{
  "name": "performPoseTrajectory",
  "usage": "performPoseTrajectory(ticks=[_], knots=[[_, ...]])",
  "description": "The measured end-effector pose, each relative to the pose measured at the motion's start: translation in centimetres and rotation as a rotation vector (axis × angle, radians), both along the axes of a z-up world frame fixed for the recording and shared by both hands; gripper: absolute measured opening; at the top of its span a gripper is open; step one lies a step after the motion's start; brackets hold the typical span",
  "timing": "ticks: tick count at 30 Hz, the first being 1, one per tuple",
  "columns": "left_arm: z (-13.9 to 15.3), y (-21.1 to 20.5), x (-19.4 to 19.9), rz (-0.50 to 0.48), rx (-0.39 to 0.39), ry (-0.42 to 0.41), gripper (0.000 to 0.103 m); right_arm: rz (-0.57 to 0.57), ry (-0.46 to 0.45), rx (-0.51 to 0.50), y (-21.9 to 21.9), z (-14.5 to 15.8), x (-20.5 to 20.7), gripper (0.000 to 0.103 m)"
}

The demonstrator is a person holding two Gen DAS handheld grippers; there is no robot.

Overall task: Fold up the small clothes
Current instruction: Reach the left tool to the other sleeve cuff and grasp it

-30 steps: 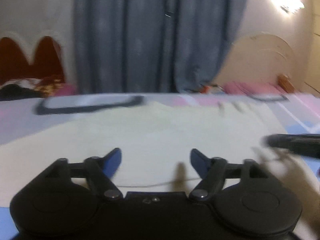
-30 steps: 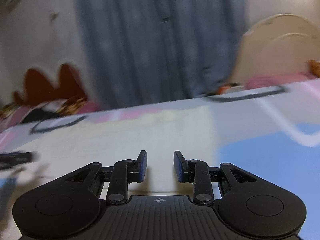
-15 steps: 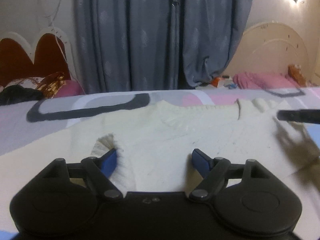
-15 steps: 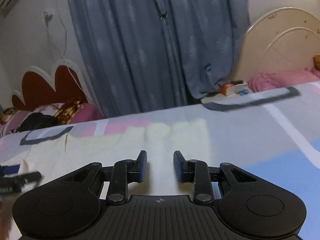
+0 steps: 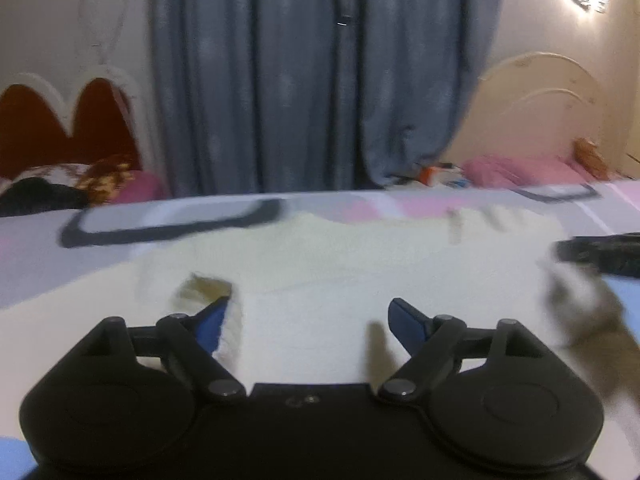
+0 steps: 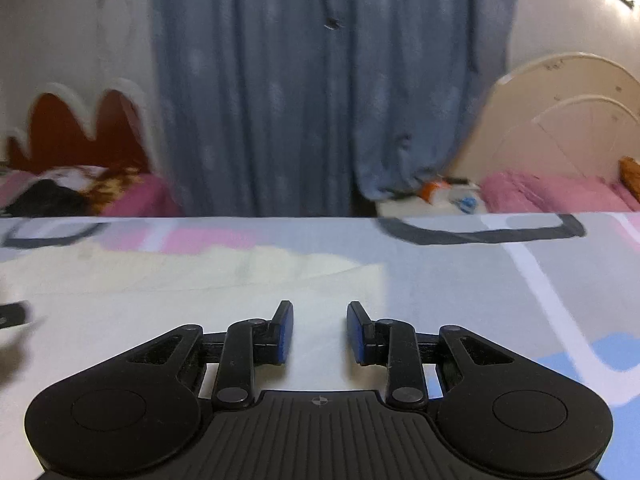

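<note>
One cream knit garment [image 5: 320, 280], soft, patterned bedsheet [image 6: 480, 272]

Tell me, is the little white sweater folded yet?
Not yet. The cream sweater lies spread flat on the bedsheet, with no fold visible. The left gripper is opening over it, the right gripper hangs open, and neither holds cloth. All the folding is left.

A small cream knit top [image 5: 340, 280] is lying spread flat on the bed's patterned sheet [image 5: 60, 264], its ribbed neckline facing the curtain (the blur is hiding most detail), one cuffed sleeve opening showing at its left side.
</note>
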State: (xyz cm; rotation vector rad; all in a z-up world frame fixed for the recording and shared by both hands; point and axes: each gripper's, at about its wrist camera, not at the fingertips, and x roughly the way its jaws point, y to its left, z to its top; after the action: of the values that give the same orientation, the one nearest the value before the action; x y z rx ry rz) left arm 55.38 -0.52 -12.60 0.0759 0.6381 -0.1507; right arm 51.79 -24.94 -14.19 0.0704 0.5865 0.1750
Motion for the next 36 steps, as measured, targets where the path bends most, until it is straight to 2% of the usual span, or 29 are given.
performPoseTrajectory(ticks=[2,4,6,8,11,15,17,21,27,29,33,36], knots=[[-0.8,-1.2,-0.5,-0.019,0.024,0.024,0.083,0.058,0.001,-0.001,1.9,-0.3,-1.9,0.03],[-1.6,-0.7,-1.1,-0.002,0.026,0.044,0.083,0.066,0.028,-0.018,2.9,-1.0,-3.1,0.03],[-1.6,0.7,-2.2,0.034,0.011,0.047,0.084,0.034,0.034,-0.073,2.4,-1.7,-4.6,0.03],[-1.6,1.8,-3.2,0.06,-0.009,0.046,0.083,-0.012,0.043,-0.077,1.2,-1.8,-5.8,0.03],[-1.9,1.8,-3.4,0.09,0.015,0.038,0.086,-0.066,0.039,-0.059,0.8,-1.4,-6.4,0.03],[-0.9,1.7,-3.5,0.098,0.056,0.017,0.086,-0.096,0.083,-0.065,1.8,-1.3,-5.4,0.03],[-0.5,3.5,-3.2,0.169,0.067,0.012,0.085,-0.09,0.085,-0.044,1.8,-0.8,-5.7,0.03],[0.1,9.0,-3.3,0.306,-0.007,0.028,0.085,-0.095,0.1,-0.037,1.3,-0.6,-5.9,0.03],[-0.2,13.9,-6.5,0.391,-0.009,0.04,0.085,-0.131,0.048,0.004,1.1,-0.5,-6.9,0.03],[-0.5,15.1,-6.7,0.42,-0.005,0.062,0.085,-0.139,0.086,-0.018,1.4,-1.2,-6.3,0.03],[0.3,17.9,-8.1,0.478,-0.044,0.044,0.084,-0.147,0.073,0.013,1.4,-0.3,-6.5,0.03],[0.4,21.7,-10.2,0.555,-0.136,0.05,0.081,-0.135,0.038,0.044,2.0,0.6,-7.2,0.03]])
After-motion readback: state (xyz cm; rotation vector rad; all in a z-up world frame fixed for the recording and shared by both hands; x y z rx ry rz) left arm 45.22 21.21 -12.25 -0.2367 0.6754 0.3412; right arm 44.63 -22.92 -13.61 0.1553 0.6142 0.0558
